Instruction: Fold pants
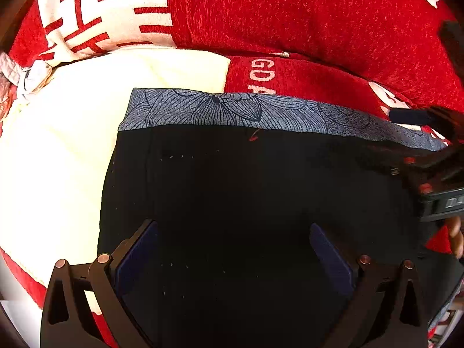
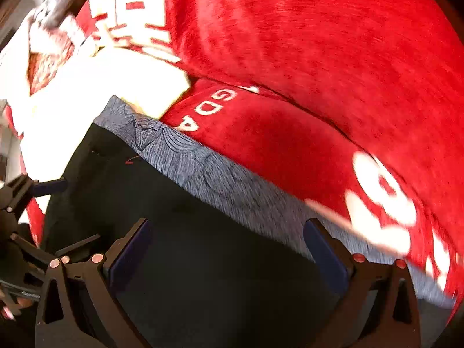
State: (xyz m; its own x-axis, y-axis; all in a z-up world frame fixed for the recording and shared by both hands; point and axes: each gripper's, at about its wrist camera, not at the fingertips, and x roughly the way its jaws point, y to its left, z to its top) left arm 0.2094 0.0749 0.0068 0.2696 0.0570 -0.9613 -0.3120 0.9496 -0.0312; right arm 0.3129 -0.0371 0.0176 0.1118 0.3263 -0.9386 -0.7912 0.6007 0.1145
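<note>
Hovering with its jaws spread wide and gripping nothing, the left gripper [image 1: 232,249] hangs over the black pants [image 1: 246,191]; the right gripper [image 2: 229,249] is likewise agape above them, nearer the blue patterned waistband [image 2: 232,185]. That waistband runs crosswise ahead of both tools, so the garment's long axis heads back toward the person. Beneath lies a red-and-white blanket [image 1: 319,29].

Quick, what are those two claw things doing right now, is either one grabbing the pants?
Left gripper: open, fingers spread over the black pants, gripping nothing.
Right gripper: open too, over the pants near the blue-grey patterned band, holding nothing.
</note>
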